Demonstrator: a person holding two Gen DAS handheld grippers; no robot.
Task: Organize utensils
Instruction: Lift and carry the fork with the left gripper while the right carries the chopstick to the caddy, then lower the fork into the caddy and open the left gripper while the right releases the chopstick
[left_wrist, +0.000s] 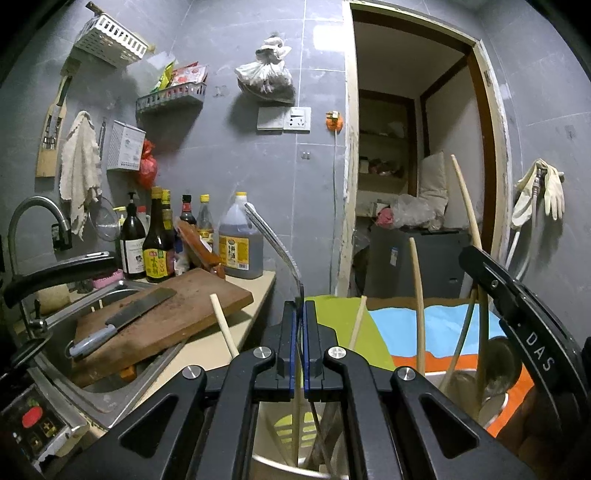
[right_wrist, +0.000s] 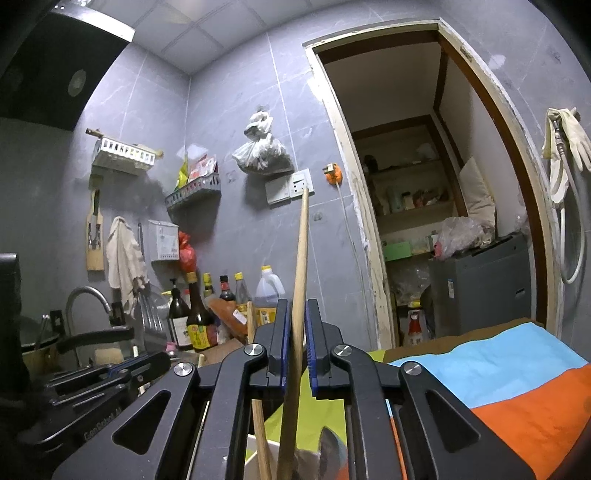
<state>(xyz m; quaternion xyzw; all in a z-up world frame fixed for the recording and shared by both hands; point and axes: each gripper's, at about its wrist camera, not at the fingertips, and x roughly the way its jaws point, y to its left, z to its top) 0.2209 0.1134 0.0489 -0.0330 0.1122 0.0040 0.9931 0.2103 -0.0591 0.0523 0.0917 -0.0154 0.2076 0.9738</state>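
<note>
A long metal spoon handle (left_wrist: 275, 247) is sticking up from the left gripper (left_wrist: 300, 317), whose jaws are pressing together on it. The right gripper (right_wrist: 297, 332) is pinching a wooden chopstick (right_wrist: 301, 258) that is pointing up and leaning a little. Under both, a white holder (right_wrist: 255, 454) is holding more chopsticks (left_wrist: 419, 295). It is sitting by a bright colored cloth (right_wrist: 498, 369). A cutting board (left_wrist: 177, 314) with a knife (left_wrist: 122, 321) is lying over the sink (left_wrist: 66, 332) on the left.

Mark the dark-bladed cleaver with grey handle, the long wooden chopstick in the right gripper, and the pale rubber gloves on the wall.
Dark-bladed cleaver with grey handle (left_wrist: 142, 308): left wrist view, mid-blade.
Long wooden chopstick (right_wrist: 300, 266): right wrist view, shaft above the pads.
Pale rubber gloves (left_wrist: 550, 194): left wrist view, hanging glove's palm.
</note>
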